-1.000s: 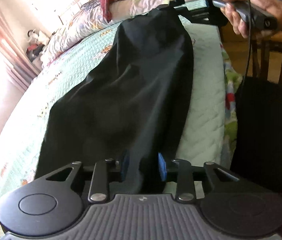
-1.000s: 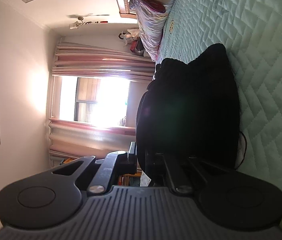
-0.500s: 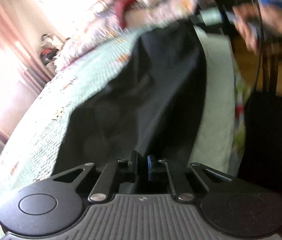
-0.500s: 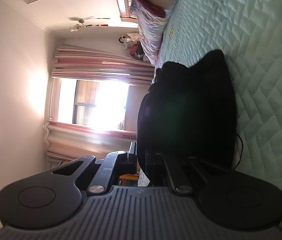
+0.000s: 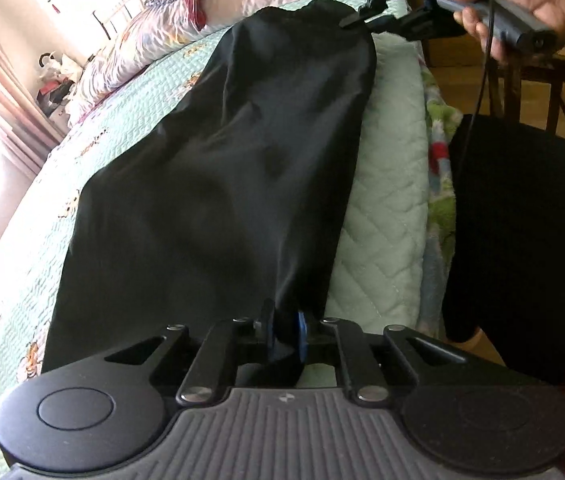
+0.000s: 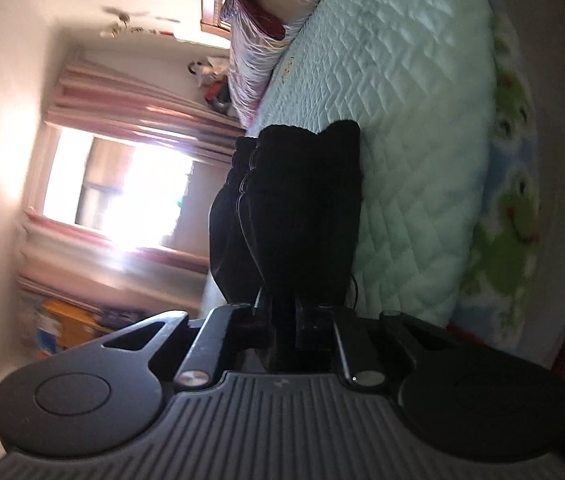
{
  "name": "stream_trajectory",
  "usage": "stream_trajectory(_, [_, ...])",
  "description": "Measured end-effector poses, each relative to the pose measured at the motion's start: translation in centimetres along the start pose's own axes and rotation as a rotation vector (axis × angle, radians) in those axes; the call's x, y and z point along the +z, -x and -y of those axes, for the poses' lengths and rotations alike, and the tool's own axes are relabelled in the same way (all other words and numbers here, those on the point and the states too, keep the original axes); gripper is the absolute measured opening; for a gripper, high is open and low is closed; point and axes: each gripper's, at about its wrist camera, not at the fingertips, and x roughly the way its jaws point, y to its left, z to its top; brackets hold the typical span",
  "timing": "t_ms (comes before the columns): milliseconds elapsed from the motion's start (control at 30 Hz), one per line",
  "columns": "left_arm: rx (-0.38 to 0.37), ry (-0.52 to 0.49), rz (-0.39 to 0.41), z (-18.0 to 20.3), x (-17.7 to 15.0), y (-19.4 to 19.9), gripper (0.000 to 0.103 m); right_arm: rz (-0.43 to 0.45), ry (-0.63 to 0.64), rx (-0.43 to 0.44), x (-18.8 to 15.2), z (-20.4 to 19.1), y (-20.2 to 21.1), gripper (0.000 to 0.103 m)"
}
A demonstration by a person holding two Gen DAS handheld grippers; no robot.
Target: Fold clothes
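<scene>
Since a second ago my left gripper (image 5: 284, 334) has closed its blue pads from apart to pinched on the near end of the black garment (image 5: 234, 184), which lies stretched lengthwise on the bed (image 5: 382, 208) near its right-hand edge. My right gripper (image 6: 282, 320) is clamped on the garment's far end, so this thin, slippery, limp cloth should follow either end-hold. Left of the garment the quilt is bare up to the pillows (image 5: 130, 60), which I judge gives room to fold.

Left gripper (image 5: 283, 330) fingers (image 5: 302, 330) closed, now pinching black garment (image 5: 242, 168).
</scene>
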Motion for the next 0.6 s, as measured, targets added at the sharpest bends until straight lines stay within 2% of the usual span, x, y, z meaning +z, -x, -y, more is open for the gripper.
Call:
stream_trajectory(133, [0.021, -0.027, -0.005, 0.7, 0.2, 0.1, 0.013, 0.021, 0.021, -0.048, 0.2, -0.9, 0.3, 0.017])
stream_trajectory(167, [0.02, -0.025, -0.007, 0.7, 0.2, 0.0, 0.013, 0.022, 0.024, -0.053, 0.3, -0.8, 0.1, 0.023])
stream_trajectory(200, [0.018, -0.021, -0.007, 0.6, 0.2, 0.0, 0.014, 0.024, 0.028, -0.059, 0.4, -0.7, -0.1, 0.034])
stream_trajectory(267, [0.013, -0.012, -0.008, 0.4, 0.2, -0.1, 0.014, 0.027, 0.034, -0.069, 0.6, -0.5, -0.5, 0.045])
stream_trajectory(333, [0.017, -0.017, -0.007, 0.5, 0.1, -0.1, 0.014, 0.03, 0.041, -0.079, 0.7, -0.2, -0.9, 0.042])
stream_trajectory(367, [0.018, -0.01, -0.006, 0.4, 0.0, 0.0, 0.014, 0.032, 0.045, -0.085, 0.8, -0.1, -1.1, 0.032])
stream_trajectory(400, [0.018, -0.003, -0.004, 0.4, -0.1, 0.0, 0.015, 0.034, 0.048, -0.09, 0.9, 0.0, -1.3, 0.005])
stream_trajectory(467, [0.017, 0.012, -0.002, 0.3, -0.2, 0.1, 0.015, 0.037, 0.055, -0.1, 1.1, 0.2, -1.7, 0.006])
stream_trajectory(500, [0.016, 0.017, -0.002, 0.3, -0.2, 0.0, 0.015, 0.038, 0.058, -0.105, 1.1, 0.3, -1.9, 0.011])
stream_trajectory(567, [0.014, 0.008, -0.004, 0.3, -0.1, -0.1, 0.015, 0.041, 0.065, -0.115, 1.3, 0.5, -2.4, 0.014])
stream_trajectory(600, [0.014, 0.002, -0.007, 0.3, 0.0, -0.1, 0.017, 0.033, 0.07, -0.091, 1.5, 0.1, -2.9, 0.018])
